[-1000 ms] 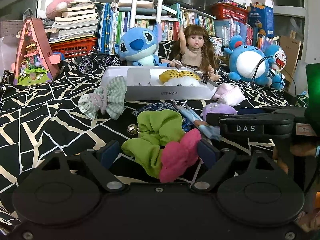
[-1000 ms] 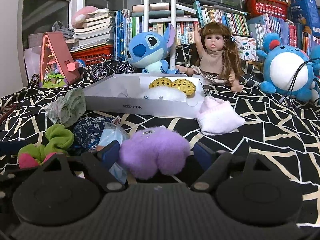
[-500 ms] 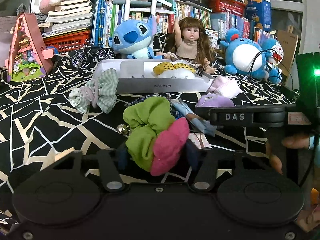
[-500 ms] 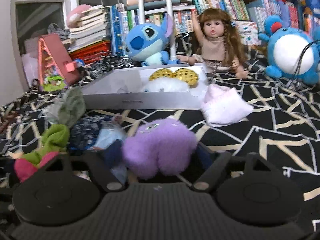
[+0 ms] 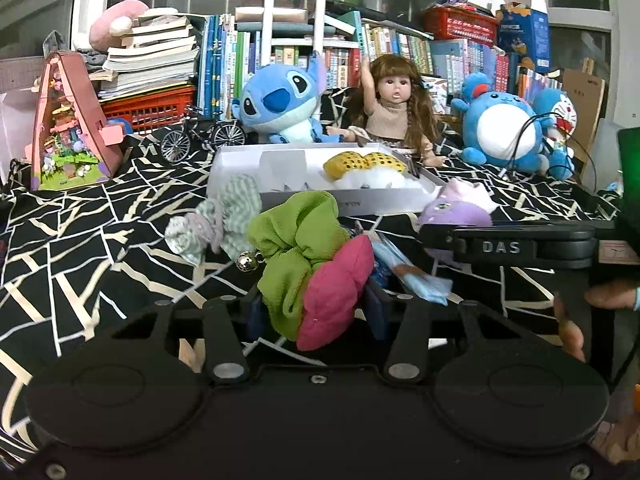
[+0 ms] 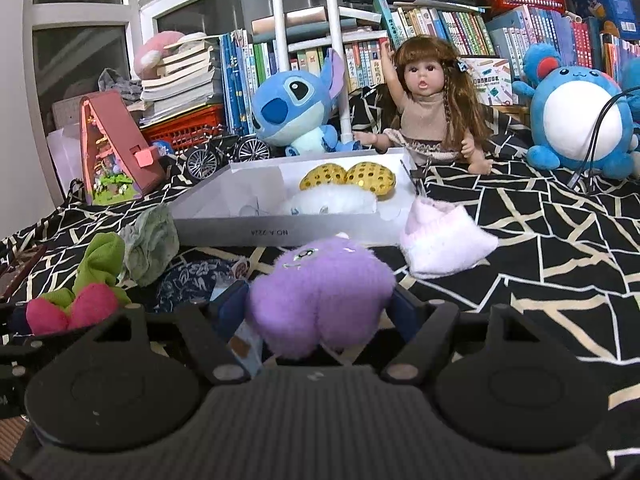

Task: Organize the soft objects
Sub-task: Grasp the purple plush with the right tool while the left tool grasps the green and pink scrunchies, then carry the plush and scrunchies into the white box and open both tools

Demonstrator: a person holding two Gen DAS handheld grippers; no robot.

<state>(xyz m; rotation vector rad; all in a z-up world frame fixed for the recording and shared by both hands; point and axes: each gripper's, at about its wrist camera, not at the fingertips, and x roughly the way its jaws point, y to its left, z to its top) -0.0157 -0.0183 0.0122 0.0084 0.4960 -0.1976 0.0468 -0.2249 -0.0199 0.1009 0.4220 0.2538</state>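
Your left gripper [image 5: 312, 308] is clamped on the green-and-pink scrunchie [image 5: 308, 268]; its jaws have just been closing, and the blue pads press the cloth from both sides. The scrunchie stands up off the black-and-white patterned cloth [image 5: 80, 248], a small silver bell [image 5: 246, 261] hanging at its left.

Your right gripper [image 6: 320, 316] grips the purple plush [image 6: 320, 300], pads squeezing its sides; these jaws too have just been closing. A light blue packet [image 6: 248, 344] sits against the left pad; whether it is pinched as well you cannot tell.

Left view only: the right gripper seen side-on, its black body lettered DAS, fingers of your hand [image 5: 608, 296] on it, the plush showing above.

Right view only: a pale pink knitted piece [image 6: 444, 244] lying just off the right front corner of the white box [image 6: 240, 232], fully visible, and a dark blue patterned cloth [image 6: 192, 284] in front of the box.

Both views: the box at mid-cloth holds a white fluffy piece with gold sequin ears [image 6: 348, 180]. A pale green striped scrunchie [image 5: 224, 216] lies at the box's left front corner.
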